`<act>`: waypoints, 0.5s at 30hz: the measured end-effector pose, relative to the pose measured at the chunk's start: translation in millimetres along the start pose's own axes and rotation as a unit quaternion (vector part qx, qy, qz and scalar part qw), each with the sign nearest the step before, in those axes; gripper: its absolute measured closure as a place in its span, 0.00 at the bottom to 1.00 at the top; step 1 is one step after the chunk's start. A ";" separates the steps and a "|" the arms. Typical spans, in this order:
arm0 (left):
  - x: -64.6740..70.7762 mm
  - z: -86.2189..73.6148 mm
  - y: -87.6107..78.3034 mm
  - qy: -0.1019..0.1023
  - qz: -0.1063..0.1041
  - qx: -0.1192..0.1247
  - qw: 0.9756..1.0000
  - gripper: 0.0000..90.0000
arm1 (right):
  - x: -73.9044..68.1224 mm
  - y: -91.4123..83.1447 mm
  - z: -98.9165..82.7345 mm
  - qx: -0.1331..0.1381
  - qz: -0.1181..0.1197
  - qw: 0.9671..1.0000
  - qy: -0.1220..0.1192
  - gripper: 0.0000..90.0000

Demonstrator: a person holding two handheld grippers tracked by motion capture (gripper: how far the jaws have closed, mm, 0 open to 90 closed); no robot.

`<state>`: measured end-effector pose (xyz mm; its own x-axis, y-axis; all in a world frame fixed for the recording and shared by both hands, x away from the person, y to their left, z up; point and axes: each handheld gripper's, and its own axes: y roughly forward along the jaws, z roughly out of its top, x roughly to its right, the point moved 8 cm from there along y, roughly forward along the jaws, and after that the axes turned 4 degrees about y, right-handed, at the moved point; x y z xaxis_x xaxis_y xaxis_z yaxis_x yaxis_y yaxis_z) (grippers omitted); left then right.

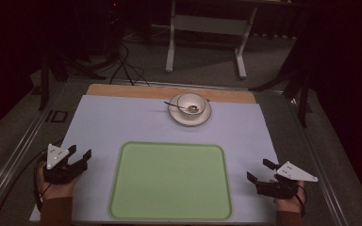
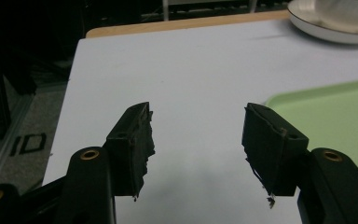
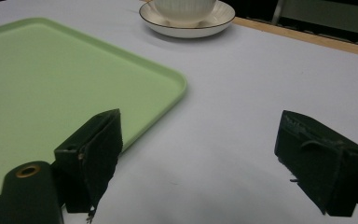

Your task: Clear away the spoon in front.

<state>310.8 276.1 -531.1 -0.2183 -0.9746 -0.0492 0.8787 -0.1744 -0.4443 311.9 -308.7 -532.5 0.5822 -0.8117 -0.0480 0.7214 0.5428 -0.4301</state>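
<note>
Likely you want the cup on the tray, so with both claws, left and right, released and empty, grip its saucer level.

Dim overall; surroundings near black; soft shadows; slight grain, mild blur.

Tray smooth matt green plastic; saucer glossy ceramic; table edge wood; tongs' pads rough, frayed.

The left gripper sits at eight o'clock and the right gripper at four o'clock, each hand-held, jaws spread wide, nothing between.
</note>
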 end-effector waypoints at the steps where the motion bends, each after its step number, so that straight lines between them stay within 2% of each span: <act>1: -0.9 -0.2 0.3 -0.003 -0.001 -0.001 1.000 0.47 | 0.3 0.4 -0.6 -0.002 -0.001 1.000 -0.002 0.16; 15: 7.2 0.9 7.6 0.000 -0.018 -0.006 1.000 0.47 | -0.8 6.5 -3.2 -0.011 0.007 1.000 -0.007 0.16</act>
<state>316.4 267.6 -534.0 -0.2504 -0.9676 -0.0328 0.8648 -0.2083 -0.4569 314.9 -305.2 -538.2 0.5973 -0.8010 -0.0415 0.7053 0.5492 -0.4484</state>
